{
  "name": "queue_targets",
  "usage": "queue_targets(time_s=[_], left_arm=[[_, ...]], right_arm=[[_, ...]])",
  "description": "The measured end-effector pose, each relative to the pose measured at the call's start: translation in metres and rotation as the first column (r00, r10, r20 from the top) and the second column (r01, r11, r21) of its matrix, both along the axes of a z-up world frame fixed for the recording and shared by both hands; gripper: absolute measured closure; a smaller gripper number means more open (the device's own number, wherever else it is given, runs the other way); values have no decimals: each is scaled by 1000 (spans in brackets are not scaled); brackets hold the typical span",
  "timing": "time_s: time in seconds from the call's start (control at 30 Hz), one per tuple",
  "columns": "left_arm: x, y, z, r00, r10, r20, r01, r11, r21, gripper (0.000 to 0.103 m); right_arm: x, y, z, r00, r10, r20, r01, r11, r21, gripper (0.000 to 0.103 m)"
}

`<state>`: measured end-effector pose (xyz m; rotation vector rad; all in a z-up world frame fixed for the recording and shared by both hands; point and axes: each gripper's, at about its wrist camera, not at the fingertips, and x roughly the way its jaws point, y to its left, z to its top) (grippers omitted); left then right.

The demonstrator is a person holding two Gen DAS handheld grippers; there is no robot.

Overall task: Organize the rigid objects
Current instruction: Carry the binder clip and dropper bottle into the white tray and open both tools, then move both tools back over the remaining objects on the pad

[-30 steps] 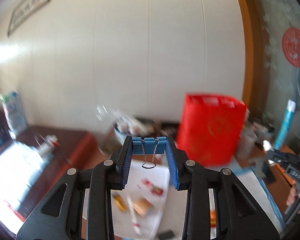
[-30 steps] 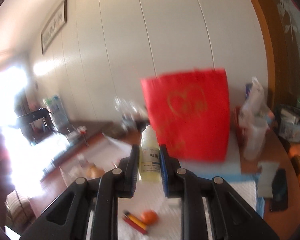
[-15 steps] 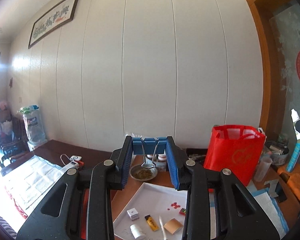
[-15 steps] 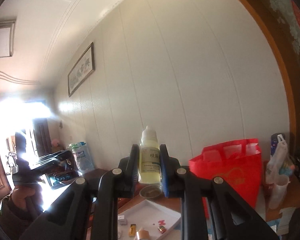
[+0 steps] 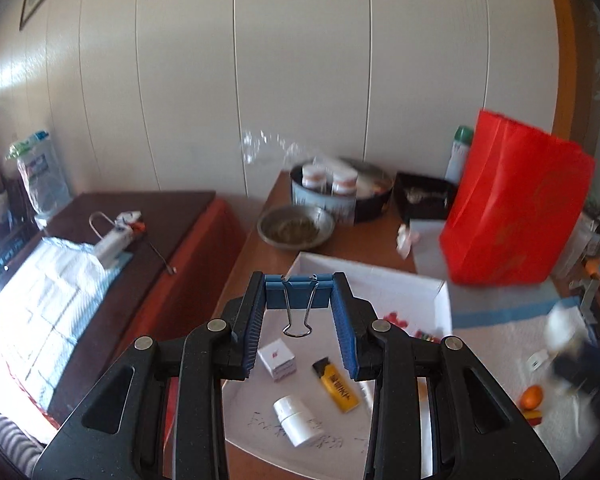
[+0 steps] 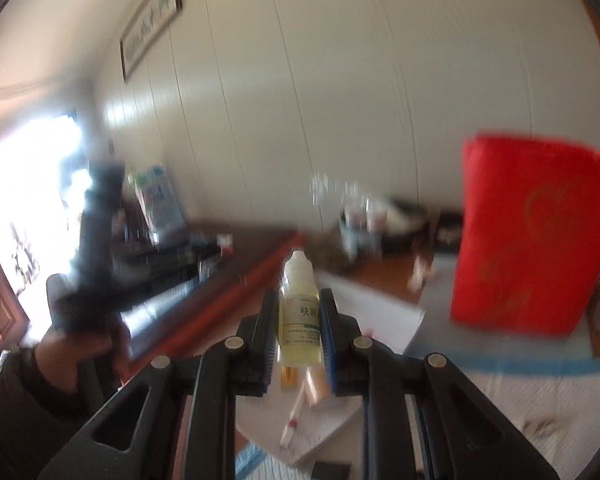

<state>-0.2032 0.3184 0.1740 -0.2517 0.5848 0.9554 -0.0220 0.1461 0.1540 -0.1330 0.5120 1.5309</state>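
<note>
Counted items on and around the white tray

One blue binder clip (image 5: 299,295), one dropper bottle (image 6: 300,312), one yellow lighter (image 5: 336,385), one small white box (image 5: 277,358), one white cylindrical container (image 5: 295,420), two orange-capped jars (image 5: 329,181), one red bag (image 5: 514,208).

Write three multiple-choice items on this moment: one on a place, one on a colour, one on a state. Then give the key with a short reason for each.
1. Where does the yellow lighter lie?
A. in the white tray
B. in the metal bowl
C. inside the red bag

2. What colour is the binder clip body?
A. green
B. blue
C. black

3. What is the right gripper doing?
A. open and empty
B. shut on a marker
C. shut on the dropper bottle

Key: 1 A, the lighter lies on the tray floor beside the small white box. 2 B, the clip held in the left gripper is blue with wire handles. 3 C, both pads press the bottle's sides.
</note>
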Motion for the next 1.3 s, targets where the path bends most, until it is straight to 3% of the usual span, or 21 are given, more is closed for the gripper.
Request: queue_targets(time_s=[0.07,0.23,0.47,0.5,0.57,0.6,0.63,0.7,0.73,0.87,1.07,1.3], left_arm=[[8,11,-19,1000,-24,-17,24,999,-33,71],[32,37,-58,996,-81,-37,76,990,-119,71],[42,64,-89,995,-100,-26,91,970,-224,71],[42,67,-91,995,-99,-18,92,968,-232,68],[39,68,-91,996,-87,-11,83,971,-226,49],[37,69,-90,998,-70,-6,67,975,-213,21],[33,69,-88,999,-44,-2,43,979,-198,2],[25,68,-84,1000,7,16,-4,985,-173,0],[18,68,-82,999,38,31,-33,986,-165,0],[0,59,-67,994,80,79,-70,991,-114,0],[-14,44,-37,988,47,150,-35,996,-77,0],[-12,18,-19,989,50,140,-45,998,-41,0]], right_arm=[[-12,23,-39,1000,24,-18,-26,993,-113,84],[-24,56,-94,996,44,-79,-64,960,-271,84],[-45,78,-111,997,59,-40,-69,941,-330,84],[-46,80,-112,998,51,-35,-60,941,-333,84],[-45,85,-115,999,39,-29,-46,943,-330,81],[-45,88,-116,999,39,-25,-45,943,-330,64],[-45,88,-115,999,37,-8,-38,943,-331,34],[-49,85,-115,999,25,33,-14,951,-309,3],[-51,82,-114,999,20,51,-4,954,-300,0],[-56,74,-108,991,-6,132,42,961,-273,0],[-52,65,-102,990,-65,122,95,961,-260,0],[-49,39,-89,984,-136,115,159,961,-224,0]])
